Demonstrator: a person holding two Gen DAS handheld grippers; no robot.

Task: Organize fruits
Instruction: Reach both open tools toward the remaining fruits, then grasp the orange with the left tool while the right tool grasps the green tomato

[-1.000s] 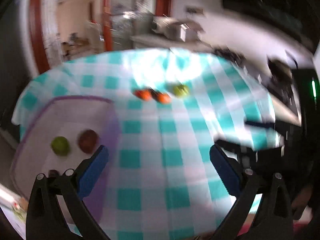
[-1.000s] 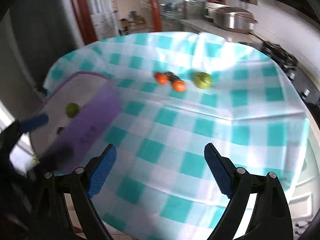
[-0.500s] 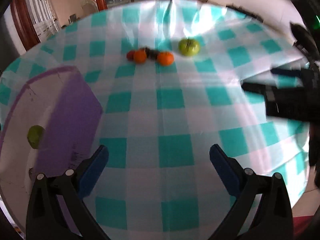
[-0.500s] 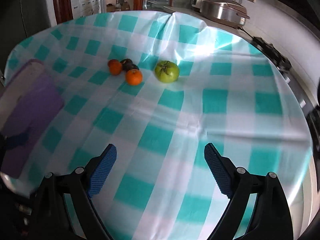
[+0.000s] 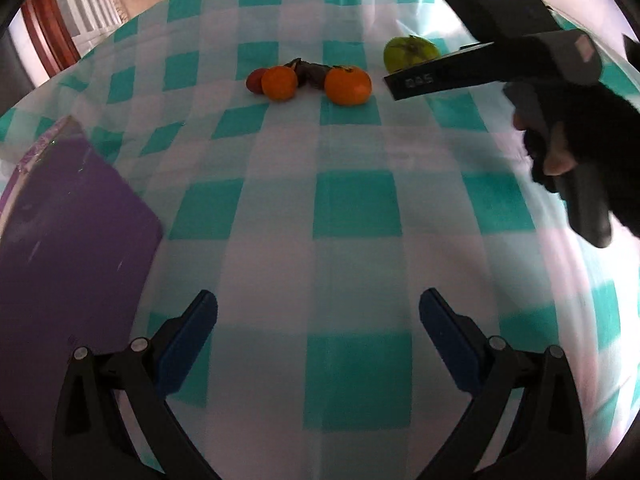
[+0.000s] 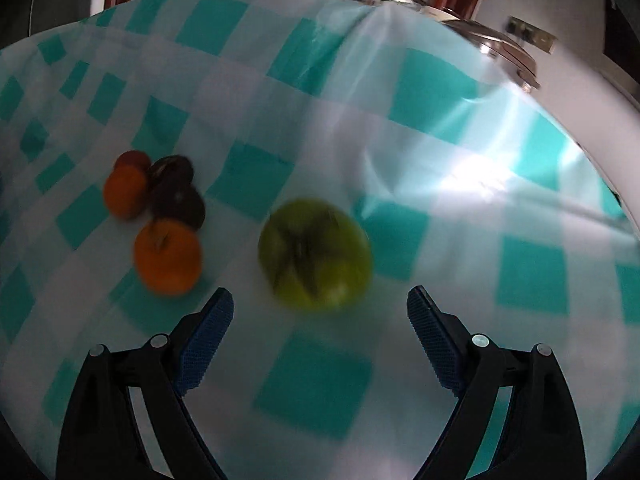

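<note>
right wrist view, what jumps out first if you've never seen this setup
A big green fruit sits dead centre, just beyond the open right gripper. To its left is a cluster of two oranges, dark fruits and a small red one. All lie on a teal checked cloth.

On the tablecloth (image 5: pixel 280 208) the fruits sit in a loose row toward the far side. A large fruit (image 6: pixel 314 254) lies rightmost, apart from the others. To its left a round fruit (image 6: pixel 167 256) touches a dark fruit (image 6: pixel 178 200) behind it; further left another round fruit (image 6: pixel 125 190) sits before a small fruit (image 6: pixel 132 159). A tray (image 5: pixel 68 216) lies at the cloth's left edge, well apart from the fruits.
</note>
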